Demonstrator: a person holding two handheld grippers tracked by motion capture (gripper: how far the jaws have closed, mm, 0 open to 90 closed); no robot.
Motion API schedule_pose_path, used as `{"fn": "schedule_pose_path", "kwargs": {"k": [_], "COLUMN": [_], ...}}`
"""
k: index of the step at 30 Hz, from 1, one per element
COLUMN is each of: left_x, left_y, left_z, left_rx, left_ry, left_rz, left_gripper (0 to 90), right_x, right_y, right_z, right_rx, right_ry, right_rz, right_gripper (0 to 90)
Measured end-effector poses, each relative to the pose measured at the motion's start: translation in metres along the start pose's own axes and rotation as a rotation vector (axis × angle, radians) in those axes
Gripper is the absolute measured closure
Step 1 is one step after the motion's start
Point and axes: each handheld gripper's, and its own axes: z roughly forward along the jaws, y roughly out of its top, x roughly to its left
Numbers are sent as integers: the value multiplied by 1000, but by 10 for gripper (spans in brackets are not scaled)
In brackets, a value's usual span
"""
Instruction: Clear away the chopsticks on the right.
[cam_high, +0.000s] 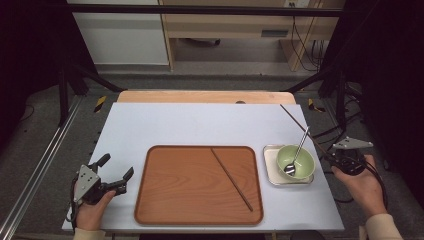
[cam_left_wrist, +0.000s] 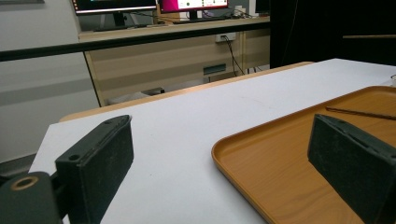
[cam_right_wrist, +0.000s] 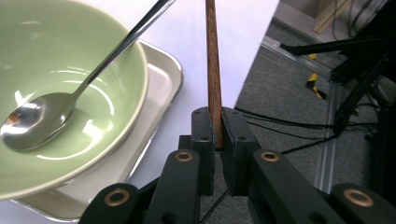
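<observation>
A brown wooden tray (cam_high: 180, 185) lies in the middle of the white board, with one dark chopstick (cam_high: 231, 177) slanting across its right half. My right gripper (cam_high: 331, 156) is off the board's right edge, shut on a second chopstick (cam_high: 300, 125) that points up and away to the far left. In the right gripper view the jaws (cam_right_wrist: 217, 126) clamp that chopstick (cam_right_wrist: 214, 70) near its end. My left gripper (cam_high: 118, 166) rests at the board's near left corner, open and holding nothing, facing the tray (cam_left_wrist: 289, 154) and its chopstick (cam_left_wrist: 359, 113).
A pale green bowl (cam_high: 306, 167) with a metal spoon (cam_high: 299, 147) leaning in it stands on a small metal tray (cam_high: 270, 170) right of the wooden tray. The bowl (cam_right_wrist: 70, 93) sits just left of the held chopstick. Black frame posts flank the table.
</observation>
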Motion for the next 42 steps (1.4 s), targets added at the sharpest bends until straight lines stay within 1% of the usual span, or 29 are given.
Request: {"fn": "schedule_pose_path", "kwargs": {"k": [1,2,4,5,7,9,13,15,16,18,21,23,24,26,27,28,29,30,35,38,40,41,42], "left_x": [0,0,0,0,0,0,0,0,0,0,1,1,1,1,1,1,1,1,2,2,3,3,4], "left_y": [0,0,0,0,0,0,0,0,0,0,0,0,0,0,0,0,0,0,0,0,0,-1,-1], "left_z": [0,0,0,0,0,0,0,0,0,0,0,-1,-1,0,0,-1,-1,-1,-1,-1,-1,-1,-1], "left_rx": [0,-1,-2,-2,-2,-2,-3,-3,-3,-3,-6,-7,-8,-7,-9,-9,-8,-8,-12,-15,-14,-12,-12], "left_ry": [1,3,5,5,5,6,7,6,6,5,7,7,8,6,5,4,3,3,5,5,4,6,8], "left_rz": [0,-1,-1,-1,-1,0,-1,-2,-2,-1,-5,-6,-7,-9,-9,-8,-8,-10,-16,-21,-21,-24,-26], "left_gripper": [65,62,59,59,59,59,59,58,58,58,58,58,58,58,58,58,58,58,58,58,58,58,58], "right_x": [-1,-1,-2,-2,-2,-2,0,3,5,12,24,34,41,54,64,70,80,86,125,149,162,168,174], "right_y": [0,1,2,2,4,7,16,23,27,35,48,56,61,68,73,75,78,80,88,90,89,88,86], "right_z": [-1,-2,-4,-5,-8,-11,-20,-27,-30,-37,-46,-51,-52,-55,-55,-55,-55,-54,-47,-42,-38,-35,-32], "right_rx": [-5,1,7,-3,-14,-33,-81,-107,-120,-145,-178,-198,-201,-203,-198,-197,-186,-178,-135,-104,-85,-76,-68], "right_ry": [-9,-24,-73,-82,-107,-121,-139,-133,-134,-120,-101,-79,-66,-33,-14,-1,24,40,123,177,206,221,236], "right_rz": [-3,3,13,28,42,67,77,78,71,78,75,58,57,38,29,20,17,13,-31,-53,-61,-73,-71], "right_gripper": [848,848,848,848,849,848,848,849,848,848,848,849,848,848,848,848,849,848,849,849,848,849,849]}}
